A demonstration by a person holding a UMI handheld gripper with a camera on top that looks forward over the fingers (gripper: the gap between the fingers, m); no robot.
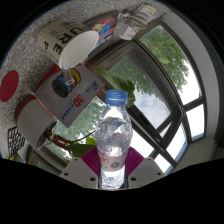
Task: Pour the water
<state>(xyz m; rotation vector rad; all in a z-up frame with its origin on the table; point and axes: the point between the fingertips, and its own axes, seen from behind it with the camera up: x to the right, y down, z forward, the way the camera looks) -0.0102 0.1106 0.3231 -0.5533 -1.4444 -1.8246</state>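
Fingers: the fingers of the gripper (113, 178) press on the lower body of the water bottle (114, 145) from both sides, with the magenta pads (92, 160) showing beside it; they hold the bottle.
Bottle position: upright along the fingers, directly ahead of the camera, its blue cap (116, 97) at the far end.
Bottle material: thin clear plastic, ribbed walls, a transparent label band around the middle; water appears to fill much of it.
Handling, as a judgement: moderately heavy for its size, with weight that shifts as the water moves; the walls are soft and will dent under a hard squeeze; smooth plastic can slip when tilted.
Where to hold: the ribbed mid-to-lower body, where the ridges stiffen the wall and give grip, as the fingers have it.
Cap: it looks still in place, so pouring seems not yet possible.
Paper cup (76, 46): beyond the bottle, white with red lettering, light, thin-walled and easily tipped; its open mouth faces the camera.
Carton (68, 92): printed cardboard box between cup and bottle, stiff and flat-faced.
Surroundings: window panes (165, 62) with green foliage (172, 50) behind.
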